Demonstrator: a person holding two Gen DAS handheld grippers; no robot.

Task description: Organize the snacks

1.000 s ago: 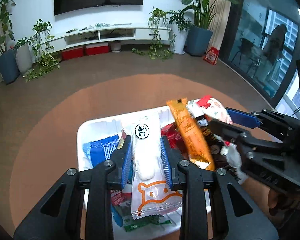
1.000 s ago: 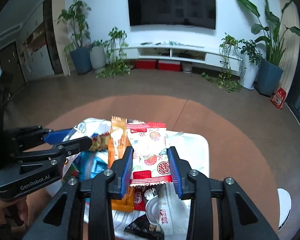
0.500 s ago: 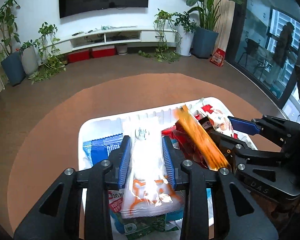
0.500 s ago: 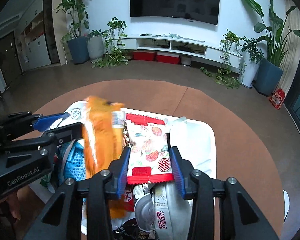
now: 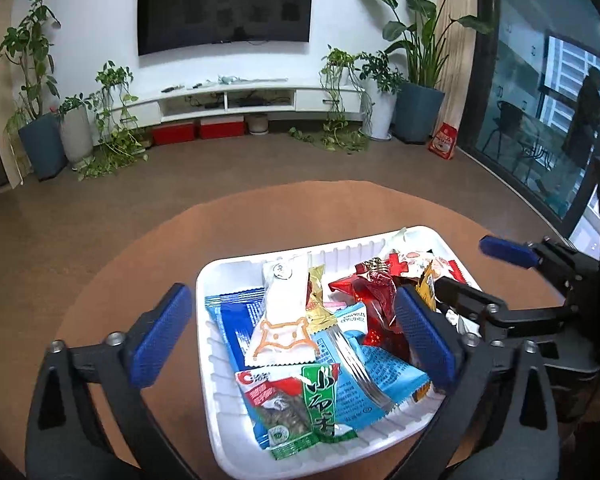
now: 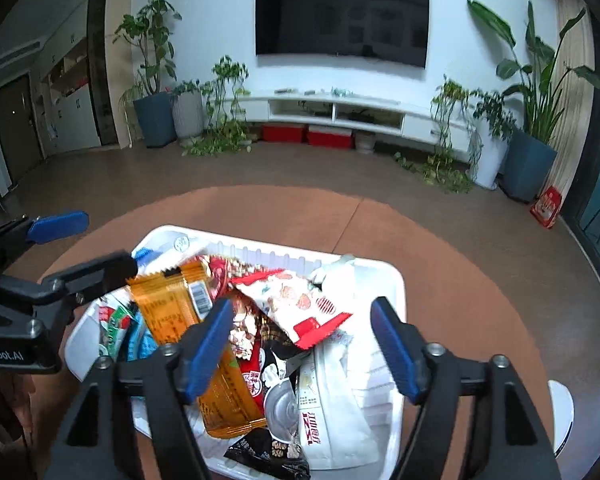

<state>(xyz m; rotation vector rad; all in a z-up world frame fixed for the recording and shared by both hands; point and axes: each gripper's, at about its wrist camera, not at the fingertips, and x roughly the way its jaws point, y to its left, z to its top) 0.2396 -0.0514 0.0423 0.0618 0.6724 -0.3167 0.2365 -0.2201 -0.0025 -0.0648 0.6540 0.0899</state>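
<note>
A white foam tray (image 5: 220,420) on the round table holds several snack packets. My left gripper (image 5: 292,336) hangs over its left half, jaws opening wide. A white packet with an orange animal outline (image 5: 284,320) lies loose below, between the fingers and touched by neither. My right gripper (image 6: 302,346) is over the tray's (image 6: 396,280) right half, its jaws also opening. A white packet with red print (image 6: 300,304) rests free on the pile between those fingers. An orange packet (image 6: 172,312) lies beside it. Each gripper also shows at the edge of the other's view.
The tray sits near the front of a round brown table (image 5: 340,208). A white round object (image 6: 560,412) lies at the table's right edge. Beyond are brown floor, a low TV console (image 6: 340,112) and potted plants.
Both grippers went from shut on a packet to wide open. The white animal packet and the red-printed packet dropped into the tray. The orange packet fell flat. Both hands drew back a little.
</note>
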